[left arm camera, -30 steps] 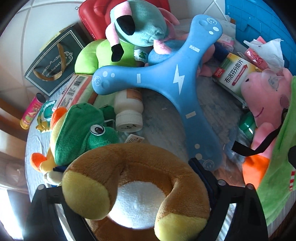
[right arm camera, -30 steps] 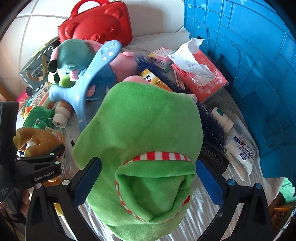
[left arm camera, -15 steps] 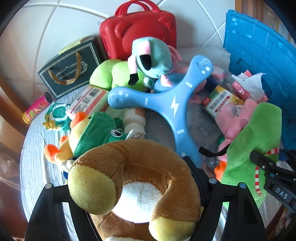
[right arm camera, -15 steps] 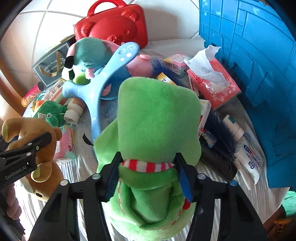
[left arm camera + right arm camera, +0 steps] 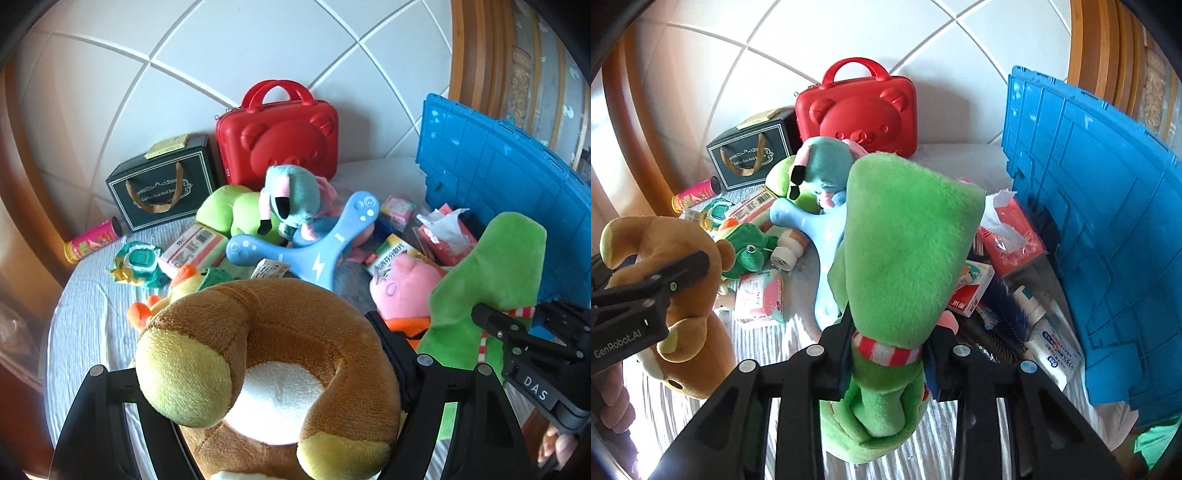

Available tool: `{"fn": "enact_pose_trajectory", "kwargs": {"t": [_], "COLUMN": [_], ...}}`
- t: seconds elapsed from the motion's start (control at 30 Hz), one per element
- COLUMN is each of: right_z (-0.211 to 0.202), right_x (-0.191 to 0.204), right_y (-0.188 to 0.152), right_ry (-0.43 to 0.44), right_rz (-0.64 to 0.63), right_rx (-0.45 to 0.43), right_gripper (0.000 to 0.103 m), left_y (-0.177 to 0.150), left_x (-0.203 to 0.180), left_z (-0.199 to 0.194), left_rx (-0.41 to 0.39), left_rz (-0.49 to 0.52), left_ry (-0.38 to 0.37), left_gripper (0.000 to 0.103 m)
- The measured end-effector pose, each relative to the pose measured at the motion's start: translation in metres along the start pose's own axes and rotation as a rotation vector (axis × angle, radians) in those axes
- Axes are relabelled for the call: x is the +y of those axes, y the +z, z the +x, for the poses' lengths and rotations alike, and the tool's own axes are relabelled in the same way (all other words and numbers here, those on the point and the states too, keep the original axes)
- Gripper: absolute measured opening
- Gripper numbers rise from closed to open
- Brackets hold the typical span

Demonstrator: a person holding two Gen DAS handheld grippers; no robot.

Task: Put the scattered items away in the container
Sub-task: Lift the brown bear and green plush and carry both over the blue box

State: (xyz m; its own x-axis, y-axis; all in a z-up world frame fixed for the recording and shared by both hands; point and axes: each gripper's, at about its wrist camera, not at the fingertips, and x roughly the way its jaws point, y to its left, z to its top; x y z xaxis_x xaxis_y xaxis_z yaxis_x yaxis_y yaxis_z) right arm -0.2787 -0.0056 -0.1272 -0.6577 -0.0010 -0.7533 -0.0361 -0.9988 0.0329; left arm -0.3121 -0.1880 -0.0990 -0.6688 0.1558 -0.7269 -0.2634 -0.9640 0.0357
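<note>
Left tool: clamping the brown and yellow plush neck pillow, fingers pressing on both its sides, pillow hanging above the white bedspread.
Right tool: jaws closing on the bright green plush toy with a red-and-white striped band, pinching it at the band.
Blue plastic crate: standing at the right edge of the bed, just beside the red tissue pack.
Remaining clutter: blue three-armed foam boomerang, pink plush pig and red bear-faced case lying on the bed.
</note>
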Motion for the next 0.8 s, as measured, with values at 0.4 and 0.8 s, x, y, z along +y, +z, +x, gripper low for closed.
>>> {"fn": "enact_pose_trajectory", "kwargs": {"t": [0.4,0.8], "right_z": [-0.051,-0.131], "right_x": [-0.023,-0.076], "right_y": [0.042,0.076], "right_ry": [0.110,0.098], "right_rz": [-0.190,-0.206], "right_rx": [-0.131,-0.293], "right_gripper": [0.030,0.030], "left_y": [0.004,0.033], "left_x": [-0.029,-0.086], "left_z": [-0.048,-0.091], "left_rx": [-0.075,-0.169], "left_rz": [-0.153,-0.142], "left_ry": [0.119,0.158], "left_gripper": [0.080,0.080]}}
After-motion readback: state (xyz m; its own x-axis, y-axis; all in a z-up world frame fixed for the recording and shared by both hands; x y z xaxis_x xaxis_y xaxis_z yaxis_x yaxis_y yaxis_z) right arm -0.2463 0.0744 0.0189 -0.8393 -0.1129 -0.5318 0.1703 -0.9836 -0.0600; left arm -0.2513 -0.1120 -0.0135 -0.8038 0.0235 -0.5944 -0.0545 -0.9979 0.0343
